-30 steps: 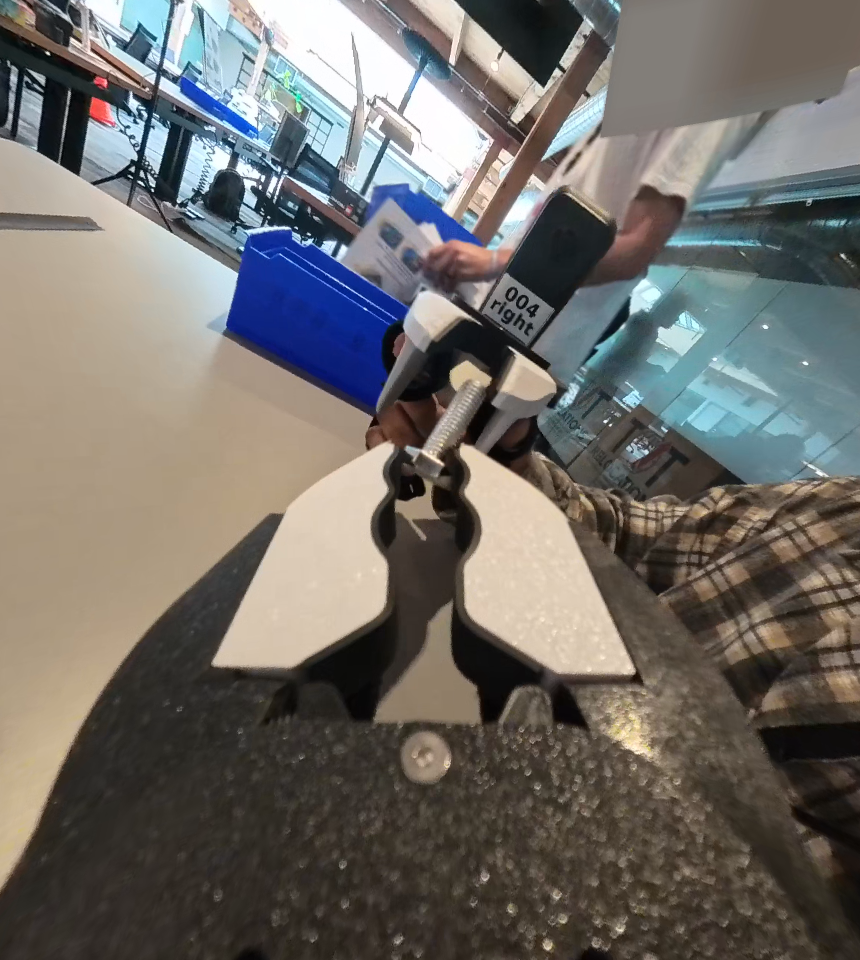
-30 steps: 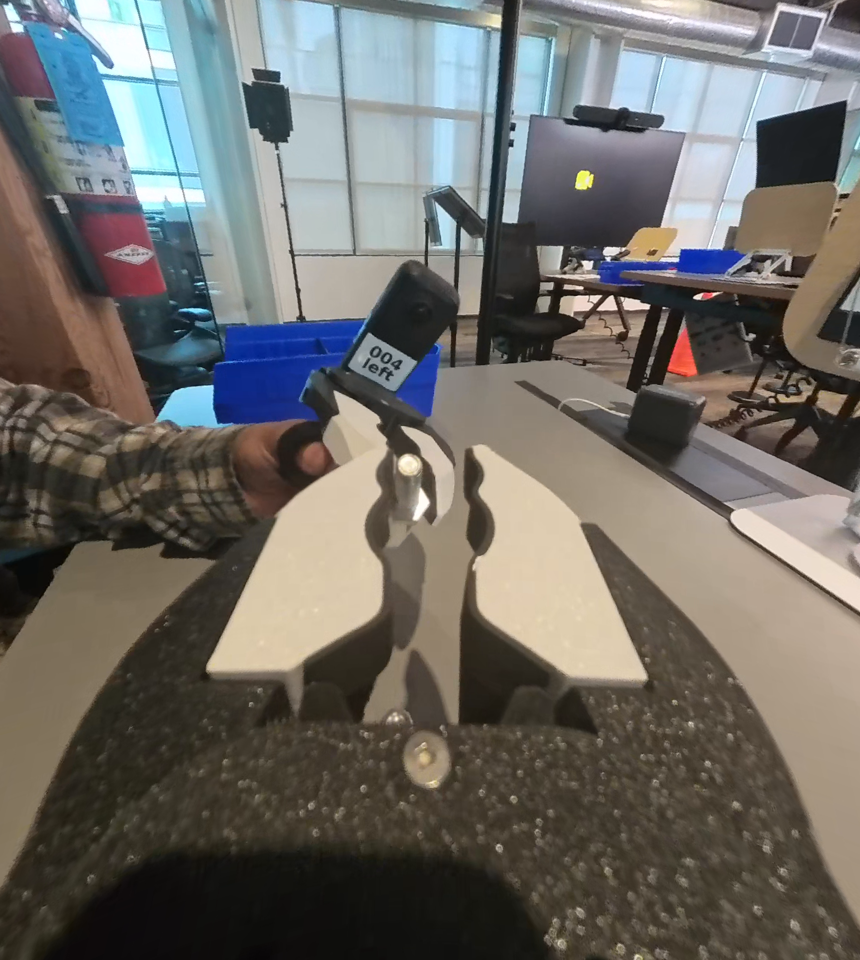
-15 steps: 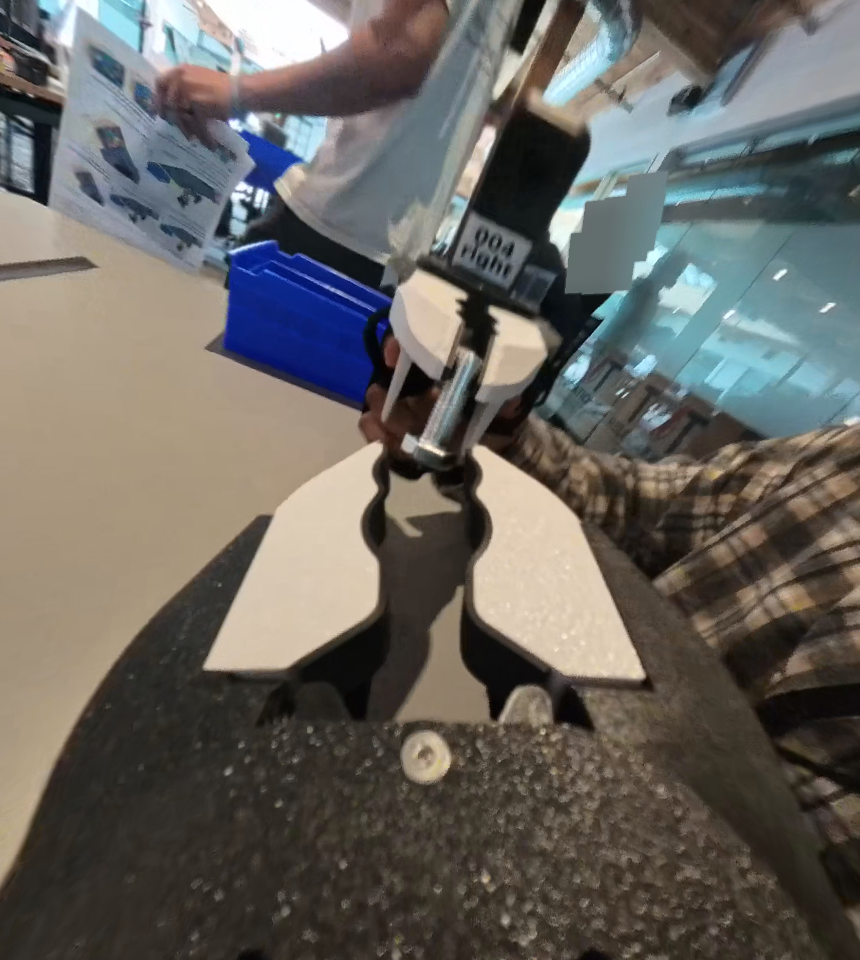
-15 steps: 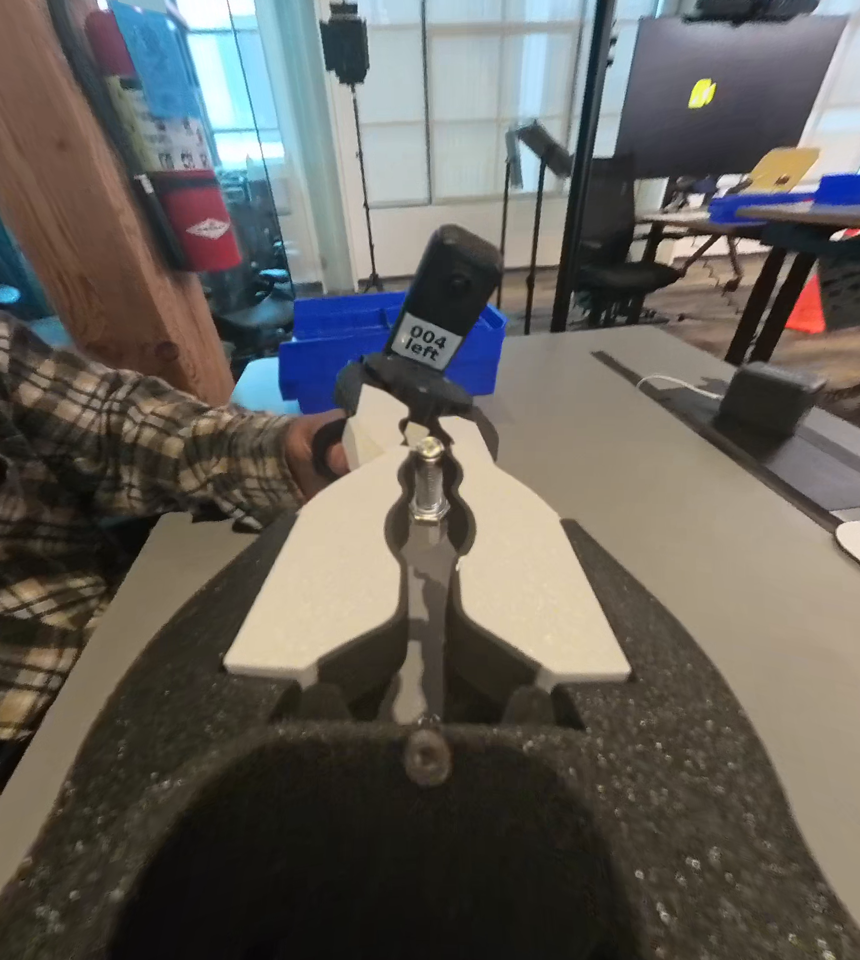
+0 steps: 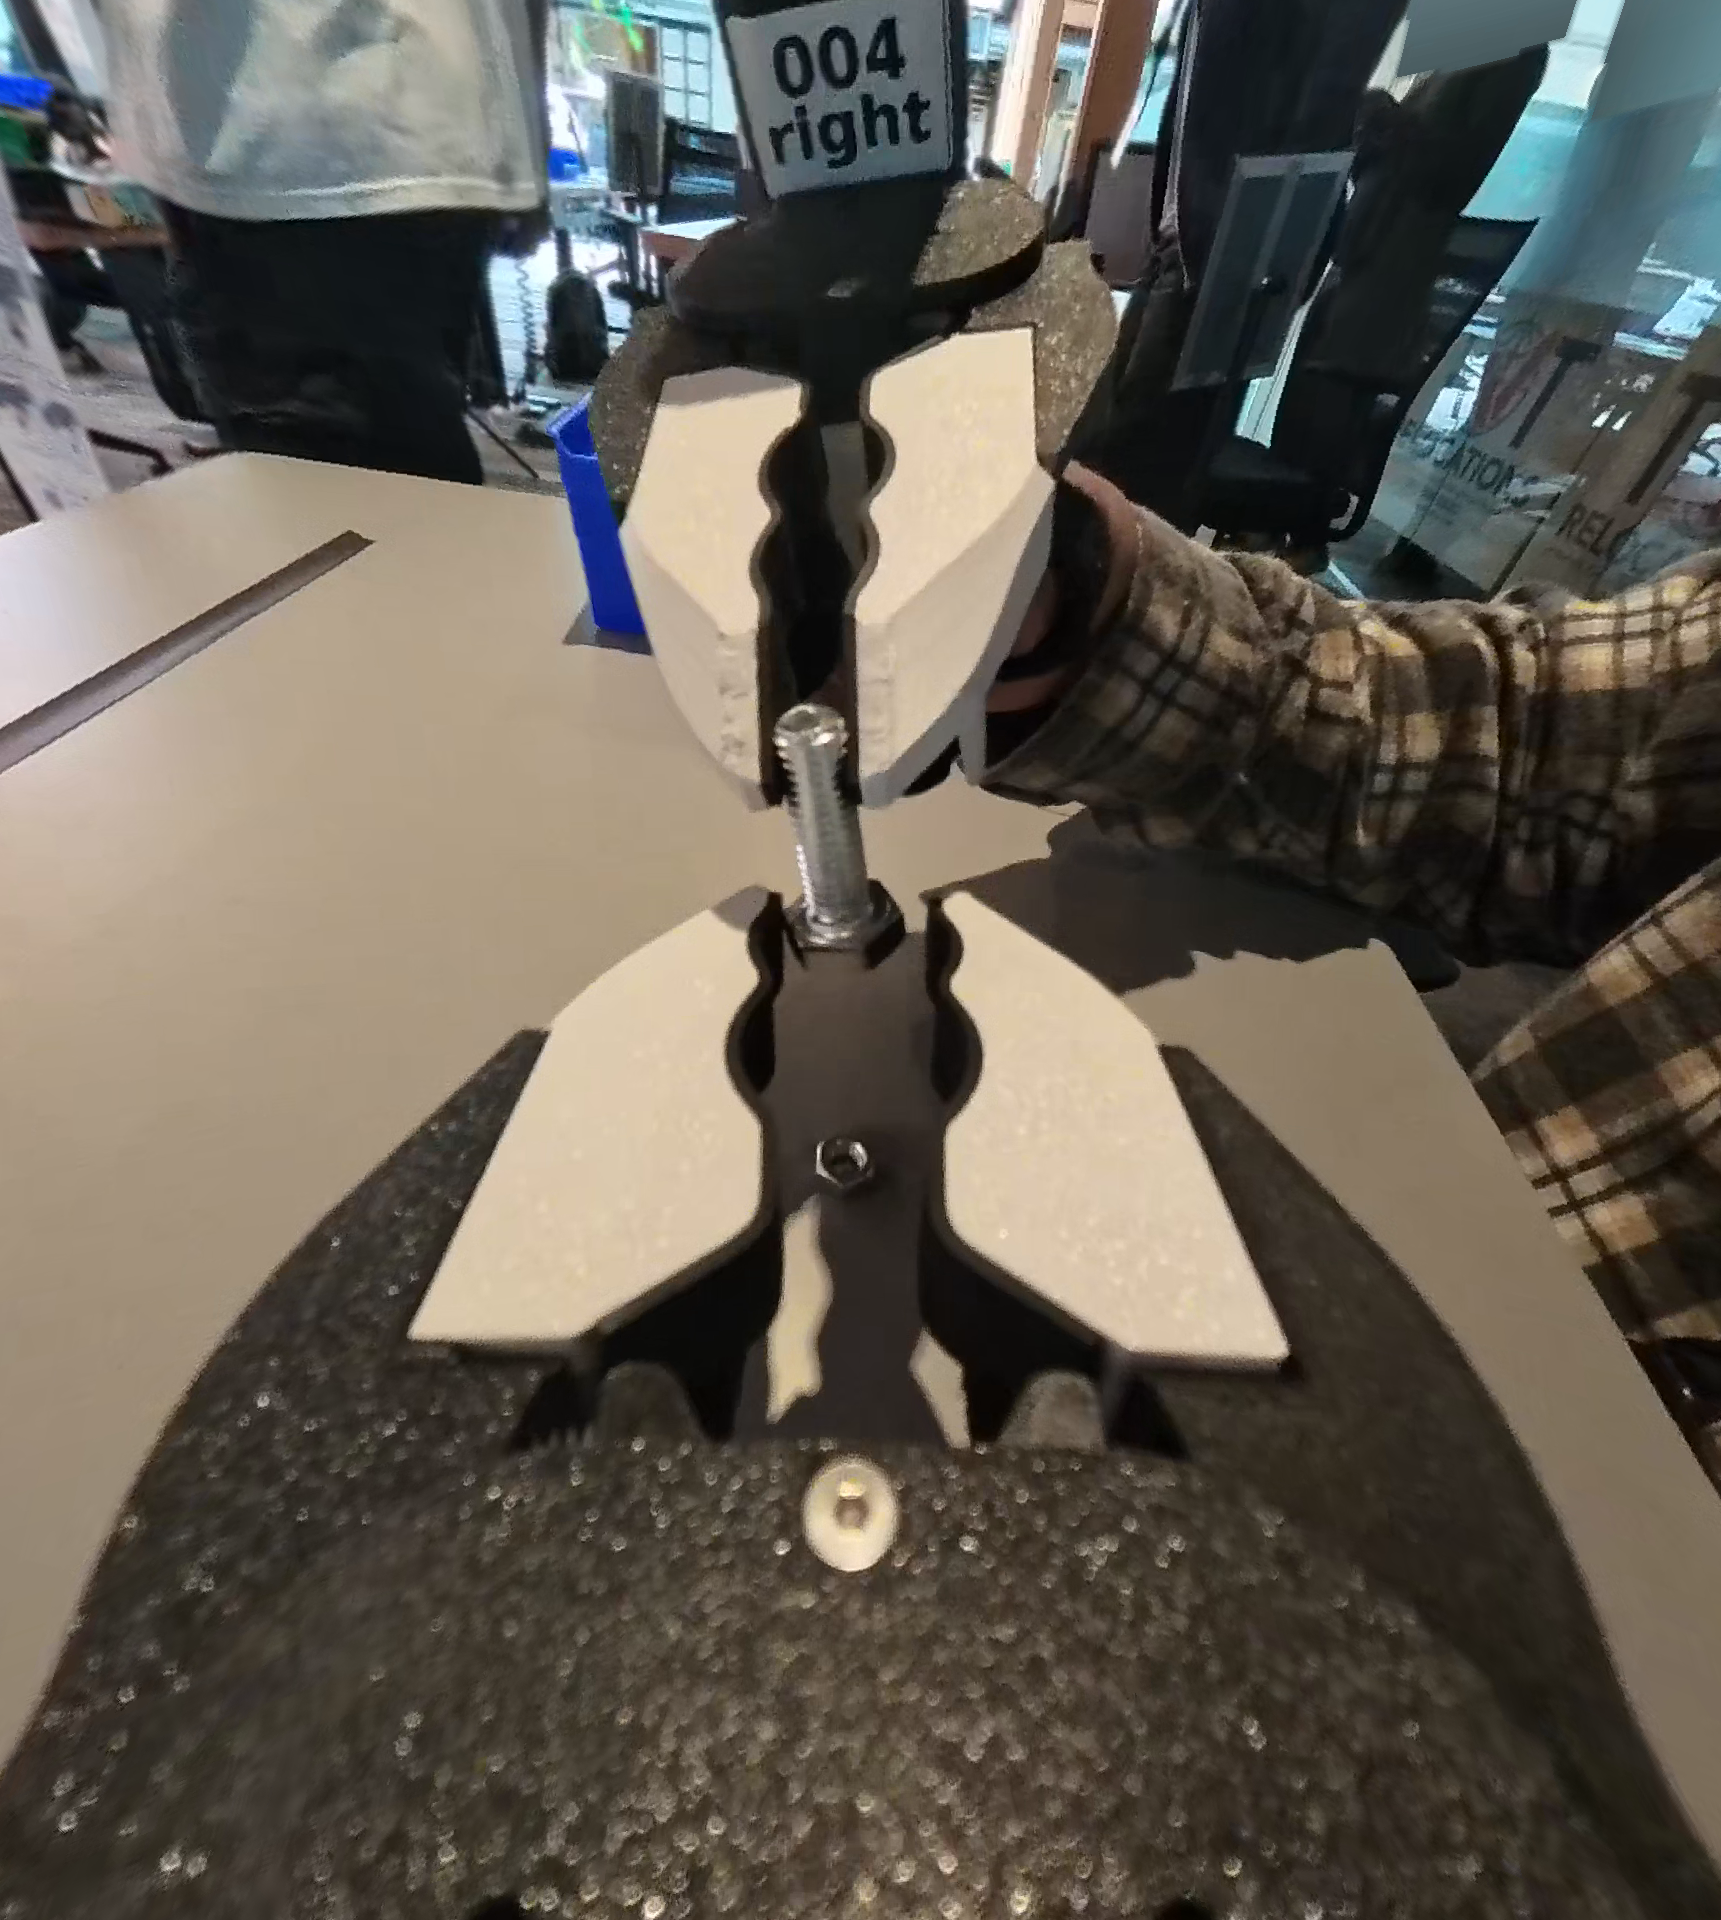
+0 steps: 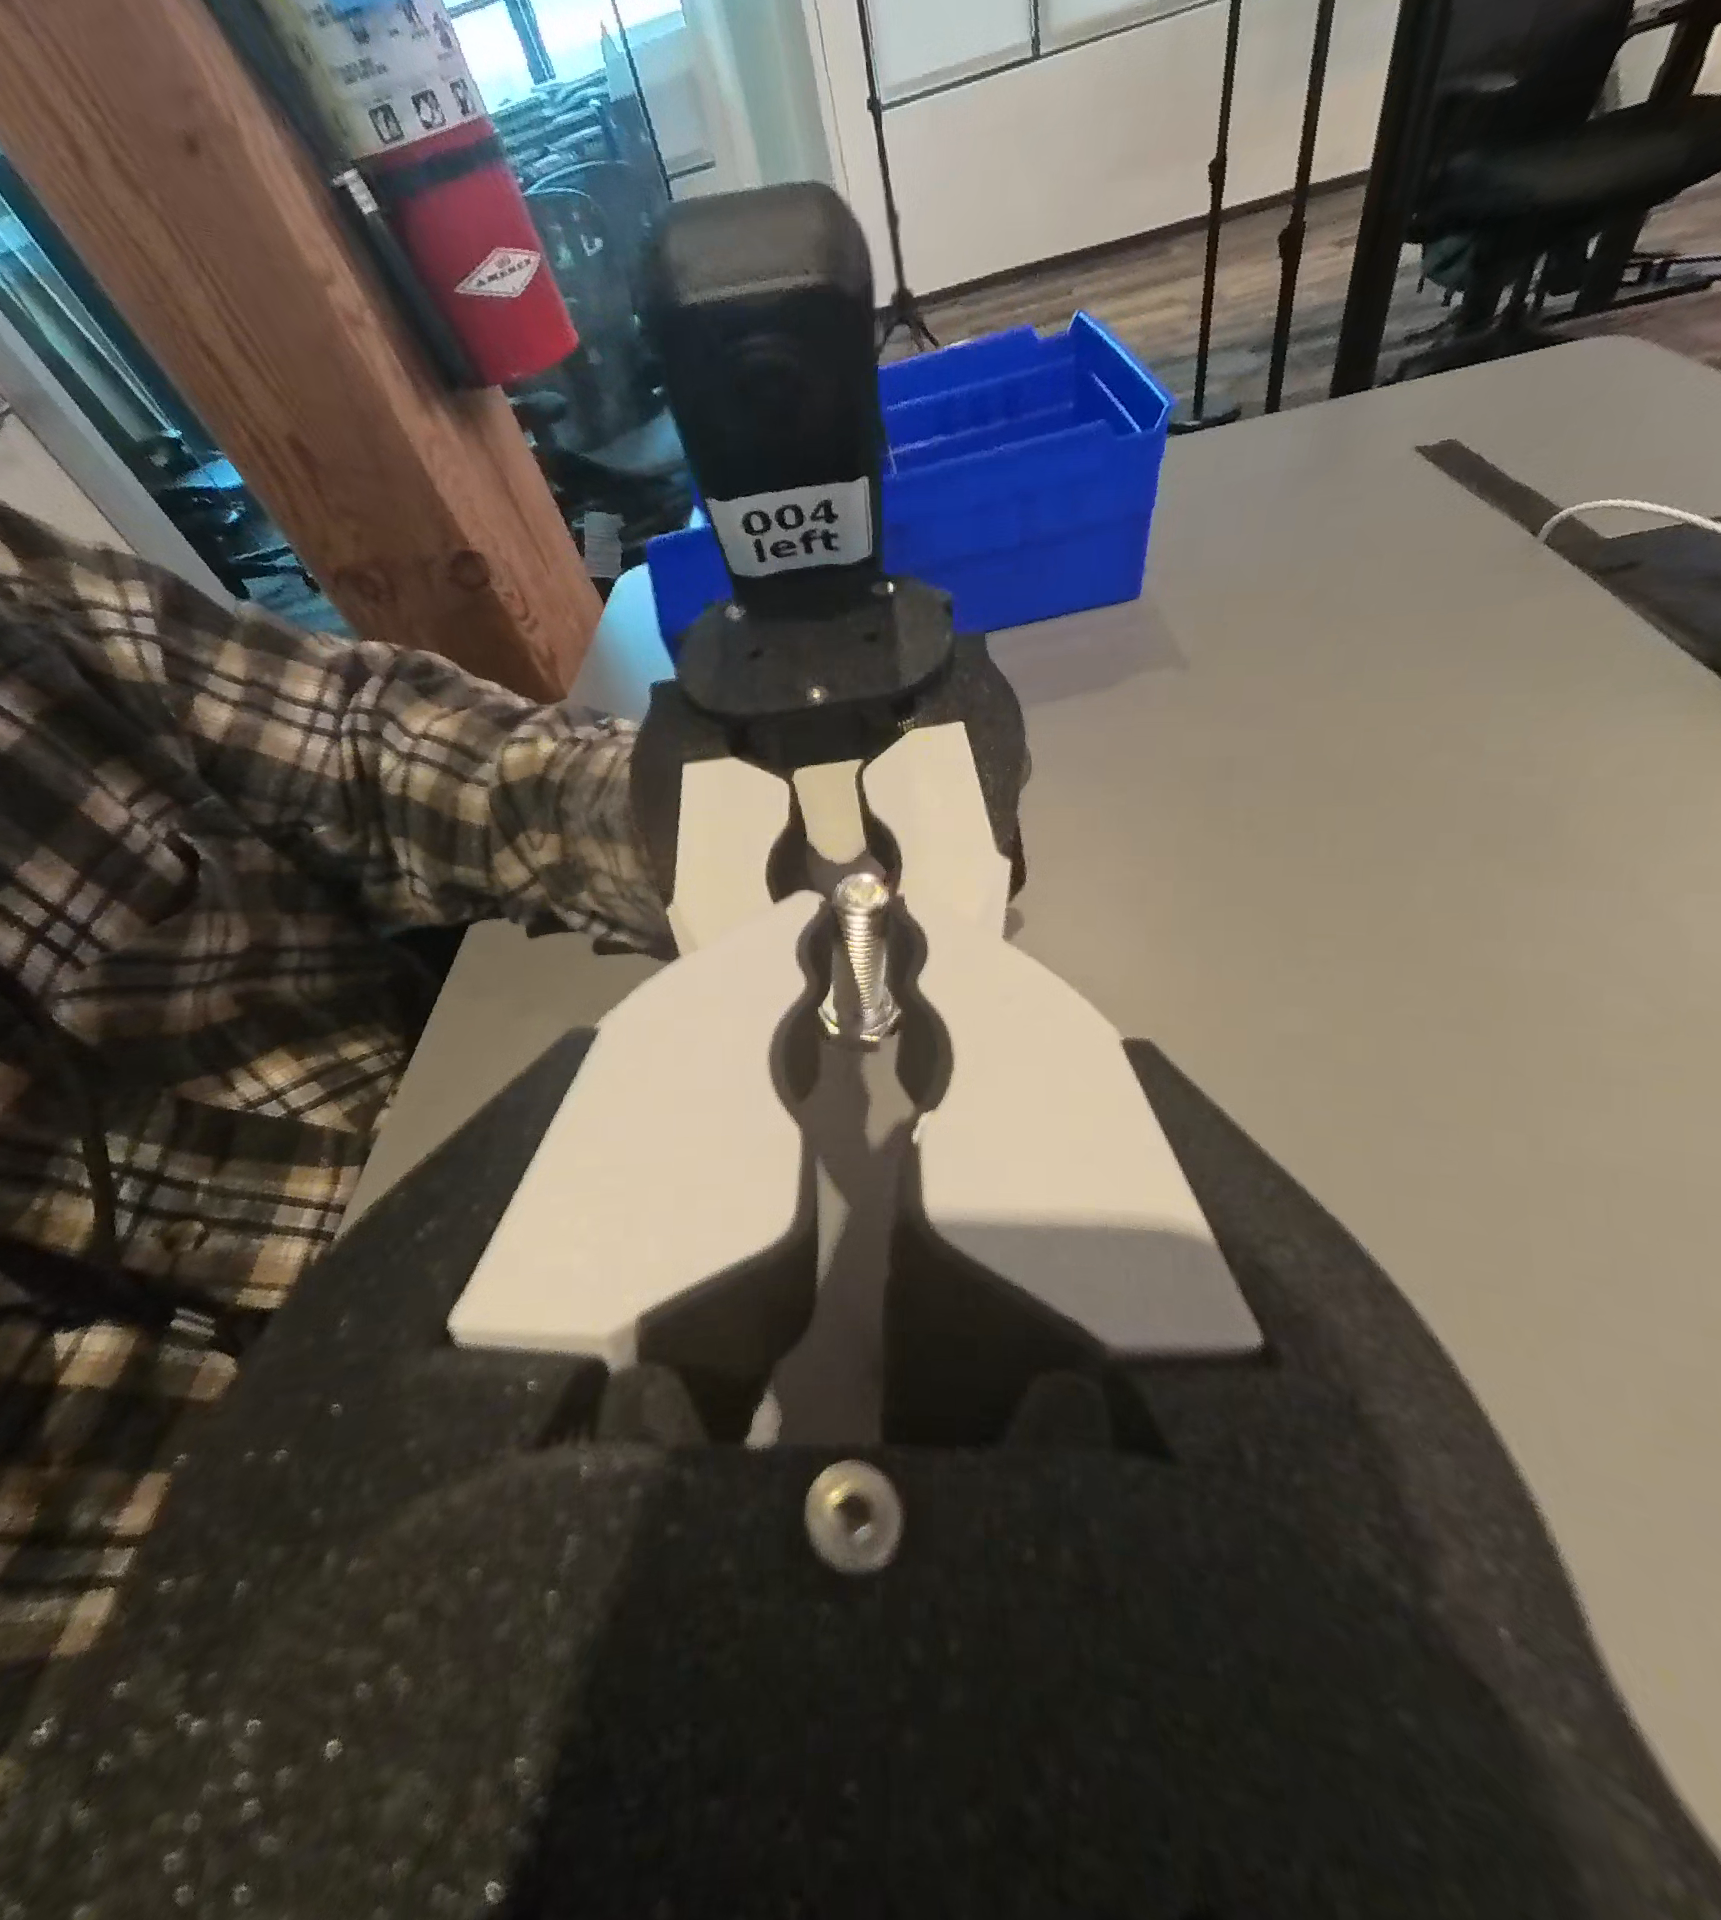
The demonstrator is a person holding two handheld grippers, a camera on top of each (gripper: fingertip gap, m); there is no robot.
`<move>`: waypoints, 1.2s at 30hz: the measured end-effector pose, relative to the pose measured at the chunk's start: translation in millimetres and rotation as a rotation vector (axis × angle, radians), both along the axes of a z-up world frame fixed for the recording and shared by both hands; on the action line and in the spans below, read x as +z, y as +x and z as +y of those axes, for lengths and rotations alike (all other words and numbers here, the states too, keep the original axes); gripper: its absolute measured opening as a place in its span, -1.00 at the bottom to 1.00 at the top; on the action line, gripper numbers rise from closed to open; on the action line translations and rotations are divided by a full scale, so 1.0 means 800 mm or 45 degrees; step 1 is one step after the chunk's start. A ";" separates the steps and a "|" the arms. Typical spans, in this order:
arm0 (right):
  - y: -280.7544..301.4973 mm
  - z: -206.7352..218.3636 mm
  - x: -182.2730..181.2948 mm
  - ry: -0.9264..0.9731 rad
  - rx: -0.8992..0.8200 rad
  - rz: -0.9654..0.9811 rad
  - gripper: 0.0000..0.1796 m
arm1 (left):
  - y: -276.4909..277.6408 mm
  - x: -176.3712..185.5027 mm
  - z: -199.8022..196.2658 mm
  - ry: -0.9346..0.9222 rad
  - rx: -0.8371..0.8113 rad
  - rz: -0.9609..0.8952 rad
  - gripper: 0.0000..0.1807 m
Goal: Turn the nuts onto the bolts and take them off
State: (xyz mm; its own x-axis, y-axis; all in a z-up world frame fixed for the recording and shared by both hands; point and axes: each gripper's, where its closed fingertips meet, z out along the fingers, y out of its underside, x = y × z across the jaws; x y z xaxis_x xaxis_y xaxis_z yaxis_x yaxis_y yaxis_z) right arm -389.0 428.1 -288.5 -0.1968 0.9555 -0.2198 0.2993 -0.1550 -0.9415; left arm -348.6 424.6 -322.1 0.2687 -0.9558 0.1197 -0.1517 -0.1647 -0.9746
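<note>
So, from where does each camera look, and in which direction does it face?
Left wrist view: on the left gripper, facing forward over the table at the right gripper; its own fingers and a plaid sleeve show.
Right wrist view: on the right gripper, facing back at the left gripper; its own fingers and the other sleeve show.
Shared: the bolt between both grippers and the blue bin.

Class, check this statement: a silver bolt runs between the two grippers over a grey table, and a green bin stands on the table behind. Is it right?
Not quite: the bin is blue, not green, as the right wrist view shows. The rest holds: a silver bolt runs between the left gripper and the right gripper over the grey table.
</note>
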 end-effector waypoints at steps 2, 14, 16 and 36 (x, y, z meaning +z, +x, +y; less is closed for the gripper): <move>0.000 0.000 -0.001 -0.001 0.004 0.004 -0.90 | 0.001 -0.001 0.000 -0.003 0.000 0.002 -0.73; 0.005 -0.006 0.003 0.067 0.034 0.111 -0.90 | 0.004 0.005 -0.004 -0.088 -0.029 -0.081 -0.77; 0.006 -0.006 0.005 0.076 0.038 0.129 -0.91 | 0.004 0.008 -0.005 -0.101 -0.039 -0.111 -0.76; 0.004 -0.017 0.012 0.086 0.079 0.197 -0.90 | 0.013 0.013 -0.013 -0.100 -0.066 -0.121 -0.77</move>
State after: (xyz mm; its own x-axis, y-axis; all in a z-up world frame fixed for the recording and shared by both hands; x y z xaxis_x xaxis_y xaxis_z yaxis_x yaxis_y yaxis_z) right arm -385.6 414.7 -278.6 -0.2825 0.9519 -0.1182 0.1571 -0.0756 -0.9847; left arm -338.0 414.5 -312.0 0.2028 -0.9548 0.2173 -0.0693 -0.2354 -0.9694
